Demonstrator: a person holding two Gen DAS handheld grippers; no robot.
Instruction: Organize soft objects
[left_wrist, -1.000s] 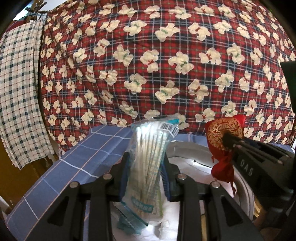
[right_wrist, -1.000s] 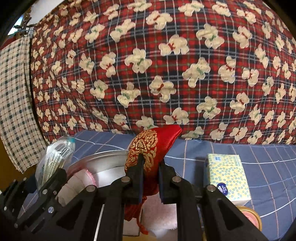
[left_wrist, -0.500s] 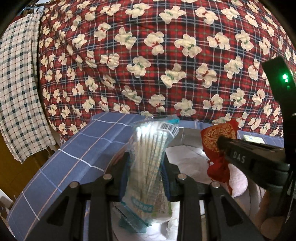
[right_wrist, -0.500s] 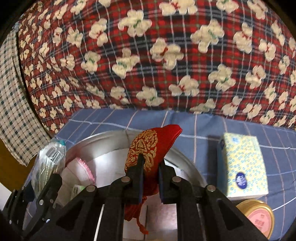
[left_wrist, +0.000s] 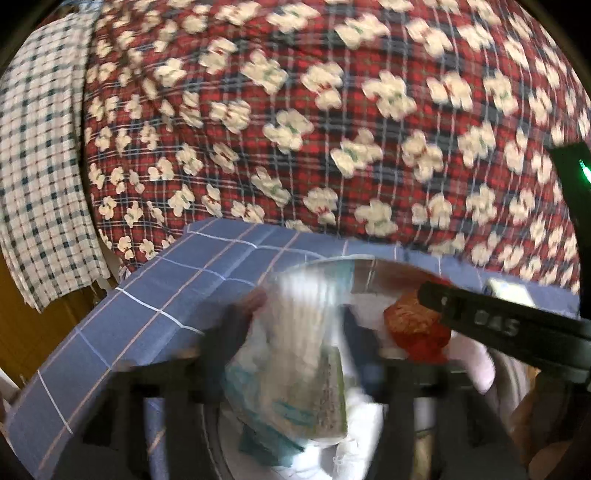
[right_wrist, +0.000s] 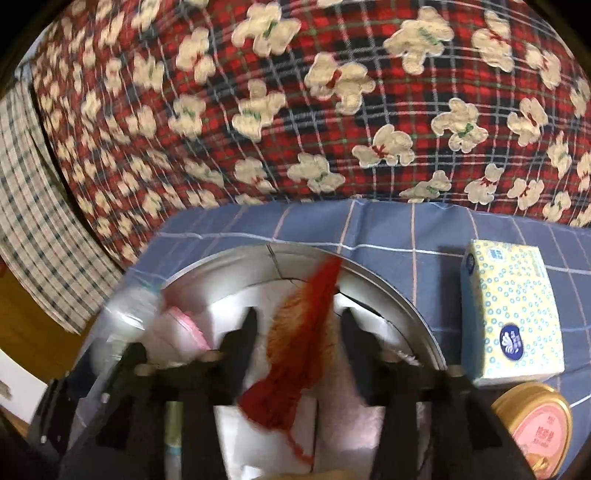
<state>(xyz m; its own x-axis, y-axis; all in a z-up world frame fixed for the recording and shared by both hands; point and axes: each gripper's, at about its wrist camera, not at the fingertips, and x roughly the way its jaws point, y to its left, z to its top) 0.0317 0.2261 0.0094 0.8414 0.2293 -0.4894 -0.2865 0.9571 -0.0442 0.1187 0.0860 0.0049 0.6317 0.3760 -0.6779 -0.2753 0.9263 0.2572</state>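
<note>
1. Two grippers work over a round metal basin (right_wrist: 391, 295) on a blue checked cloth (right_wrist: 406, 229); both jaws have just been opening.
2. L gripper (left_wrist: 291, 332): jaws spread, blurred. Clear plastic packet (left_wrist: 306, 354) sits btwn them, tilted, pads no longer pressing it; its lower end is down in the basin among white soft items (left_wrist: 354, 424).
3. R gripper (right_wrist: 295, 325): jaws apart, released. Red & gold pouch (right_wrist: 303, 350) is btwn the fingers w/o touching either, blurred, above the basin's contents.
4. Inside basin, L side: pink-edged white item (right_wrist: 184, 325); pale pink soft thing (right_wrist: 343, 406) under the pouch.
5. Just R of basin: yellow-dotted tissue pack (right_wrist: 513, 314), and near it a gold-rimmed round tin (right_wrist: 535, 421), both on the cloth, clear of the jaws.
6. Behind: red plaid fabric w/ bear print (right_wrist: 332, 110) fills the background; checked towel (left_wrist: 37, 166) hangs at L.
</note>
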